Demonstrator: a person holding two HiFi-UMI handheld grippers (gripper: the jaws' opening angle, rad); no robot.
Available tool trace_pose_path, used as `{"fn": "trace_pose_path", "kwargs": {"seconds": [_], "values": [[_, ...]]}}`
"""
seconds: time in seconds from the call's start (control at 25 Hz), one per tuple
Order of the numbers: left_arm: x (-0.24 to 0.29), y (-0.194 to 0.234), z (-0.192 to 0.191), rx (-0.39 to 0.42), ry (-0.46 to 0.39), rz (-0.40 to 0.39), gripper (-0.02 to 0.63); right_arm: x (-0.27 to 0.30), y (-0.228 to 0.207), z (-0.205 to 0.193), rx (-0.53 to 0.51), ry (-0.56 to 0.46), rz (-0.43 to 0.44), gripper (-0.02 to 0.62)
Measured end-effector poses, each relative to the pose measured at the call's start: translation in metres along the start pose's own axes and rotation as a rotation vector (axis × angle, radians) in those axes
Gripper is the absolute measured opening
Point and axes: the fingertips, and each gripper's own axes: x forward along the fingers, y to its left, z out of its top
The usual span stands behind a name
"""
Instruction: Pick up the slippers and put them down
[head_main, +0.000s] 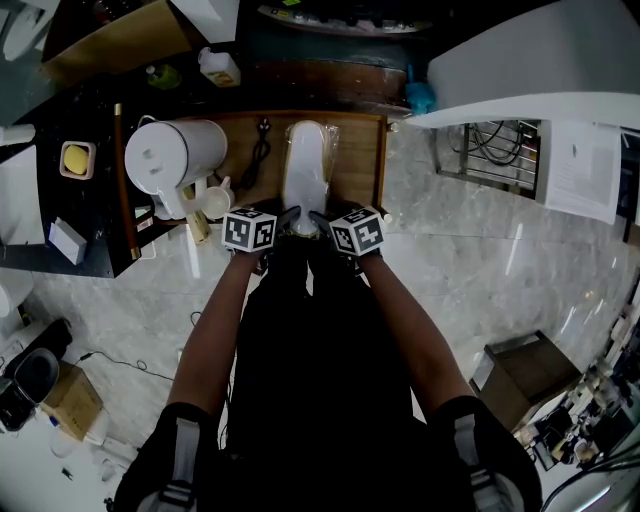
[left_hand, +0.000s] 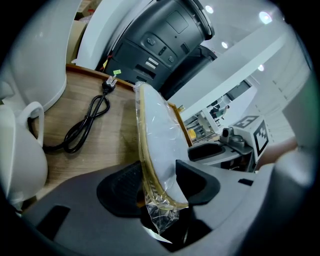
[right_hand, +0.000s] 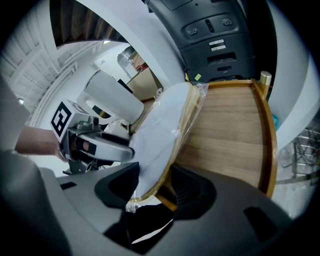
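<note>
Both tools hold one pack of white slippers (left_hand: 156, 135), wrapped in clear film, by its near end; the left tool (left_hand: 157, 187) has its jaws closed on it, one pad against the tan edge of the sole and the other against the white face, with a tail of film hanging down between them; the right tool (right_hand: 155, 187) is clamped on the same end from the other side, just beside the left one. The slippers reach away from the person over the wooden tabletop (right_hand: 225, 135), which has a raised rim, and they lie in its middle part in the head view. A white kettle (head_main: 175, 155) stands at the left, and a black cable (left_hand: 87, 122) lies on the wood between it and the slippers, well apart from the pack. In both gripper views the pack is turned on its edge and not flat, so I judge that it is carried in the grip and not resting freely; whether its far end touches the wood, I cannot tell. The step in hand seems to be the holding part, between the picking up and the putting down. The next move calls for both hands to go down together at the same pace, to roll the pack until its sole is flat on the wood, and only then to open the jaws; if one side opens first, the pack may twist or fall towards the cable.
</note>
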Motion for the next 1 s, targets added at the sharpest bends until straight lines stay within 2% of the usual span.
{"fn": "trace_pose_path", "kwargs": {"seconds": [1.0], "values": [[0.017,0.021,-0.006,-0.024,0.073,0.032,0.218,0.021,-0.011,-0.002,0.003,0.064,-0.012,0.209]]}}
